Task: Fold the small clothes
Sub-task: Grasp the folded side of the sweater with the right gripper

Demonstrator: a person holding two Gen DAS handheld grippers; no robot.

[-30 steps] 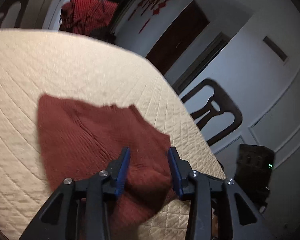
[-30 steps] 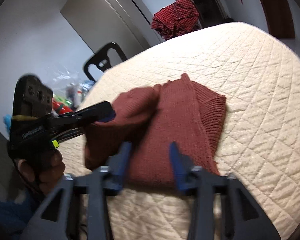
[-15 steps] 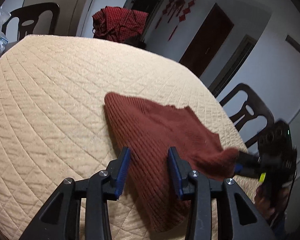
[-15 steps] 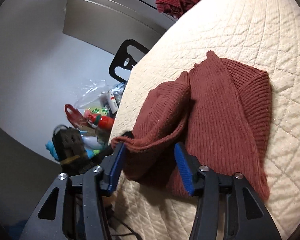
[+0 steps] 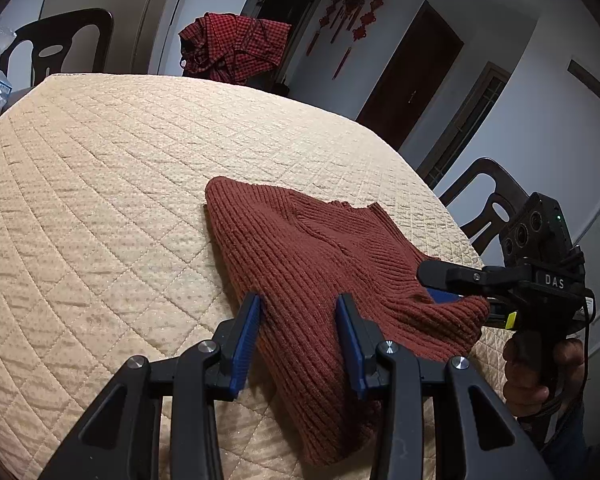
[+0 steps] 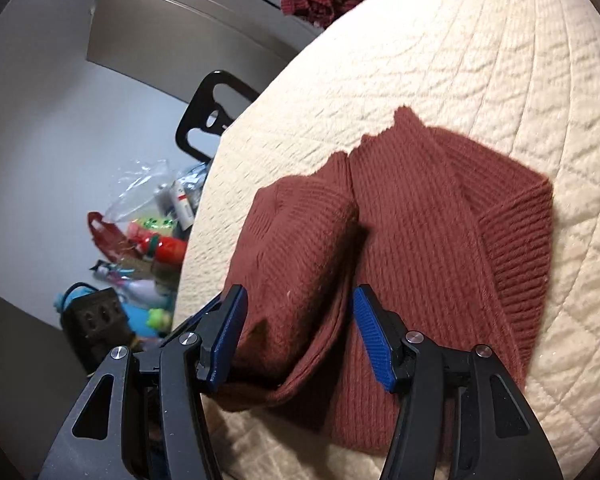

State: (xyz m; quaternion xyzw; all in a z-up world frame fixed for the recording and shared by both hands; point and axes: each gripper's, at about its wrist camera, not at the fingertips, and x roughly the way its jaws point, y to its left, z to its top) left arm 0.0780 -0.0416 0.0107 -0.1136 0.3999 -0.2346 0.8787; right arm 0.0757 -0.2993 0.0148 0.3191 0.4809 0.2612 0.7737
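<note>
Sweater [image 5: 324, 264]: rust-red ribbed knit, lying on the quilted cream worktop [image 5: 100, 184], near the edge closest to both cameras; partly folded, one flap doubled over onto the body.
Left tool [image 5: 298, 338]: held low over the near part of the sweater, blue pads part way open, knit seen between them but, as far as the view allows, not pinched.
Right tool [image 6: 296, 332]: jaws have just been opening, now well apart; raised fold of the sweater sits between the blue pads, left pad against the knit, right pad clear of it.
Right tool seen from the left camera [image 5: 448, 284]: black fingers at the sweater's right corner, a blue pad showing under the upper finger, cloth bunched there.
Hand [image 5: 540, 376]: wrapped around the right tool's grip, off the worktop edge.
Checked cloth [image 5: 236, 46]: red and dark, heaped beyond the far side of the worktop.
Chairs [image 5: 488, 204]: dark, standing around the worktop.
Clutter [image 6: 152, 236]: bags and bright packets beside the worktop, blurred.
</note>
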